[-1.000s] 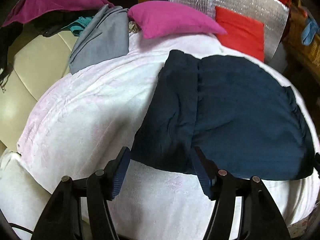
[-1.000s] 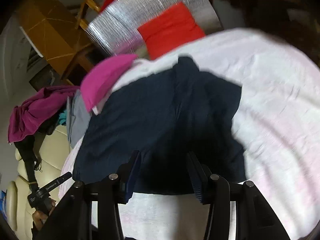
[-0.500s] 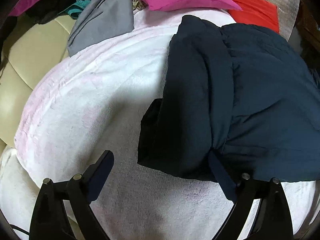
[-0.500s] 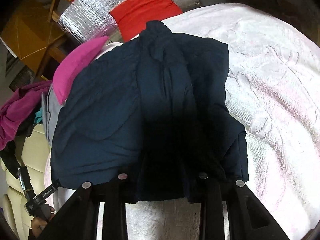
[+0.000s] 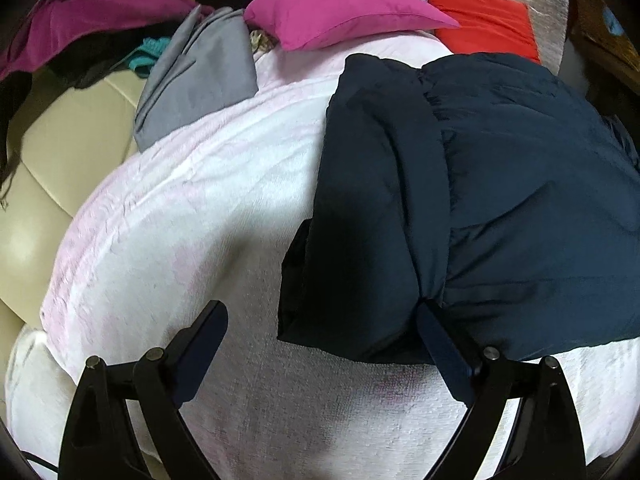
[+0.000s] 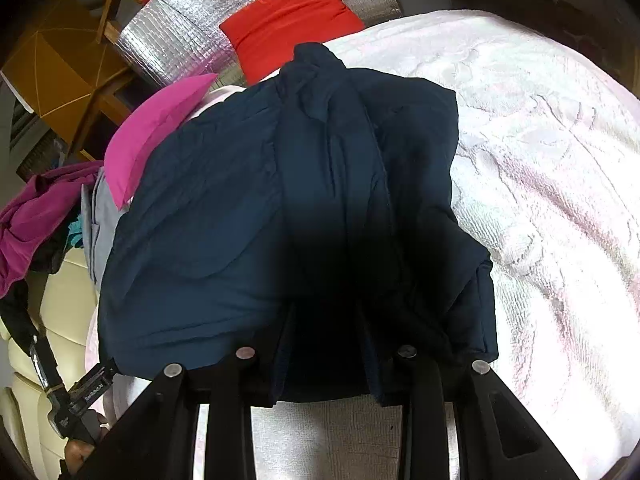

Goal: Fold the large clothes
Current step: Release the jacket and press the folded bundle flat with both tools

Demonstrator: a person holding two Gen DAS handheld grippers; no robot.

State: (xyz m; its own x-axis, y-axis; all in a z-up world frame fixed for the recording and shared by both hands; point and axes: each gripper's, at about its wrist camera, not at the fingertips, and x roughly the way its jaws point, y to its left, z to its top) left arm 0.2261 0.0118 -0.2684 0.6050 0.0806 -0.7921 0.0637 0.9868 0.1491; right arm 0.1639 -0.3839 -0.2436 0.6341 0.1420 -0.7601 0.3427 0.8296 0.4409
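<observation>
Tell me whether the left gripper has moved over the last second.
Yes. The left gripper moved forward toward the pink pillow and opened wider around the navy garment's near edge.

You are looking at a dark navy garment [image 5: 500, 200], plain with no print. It is lying on a blanket [image 5: 200, 208] that is showing white with faint pink patches. Behind, a magenta pillow [image 5: 340, 12], a red cushion [image 5: 484, 28], a plain grey cloth [image 5: 200, 76] and a shiny silver quilted sheet [image 6: 188, 28] are showing.
</observation>
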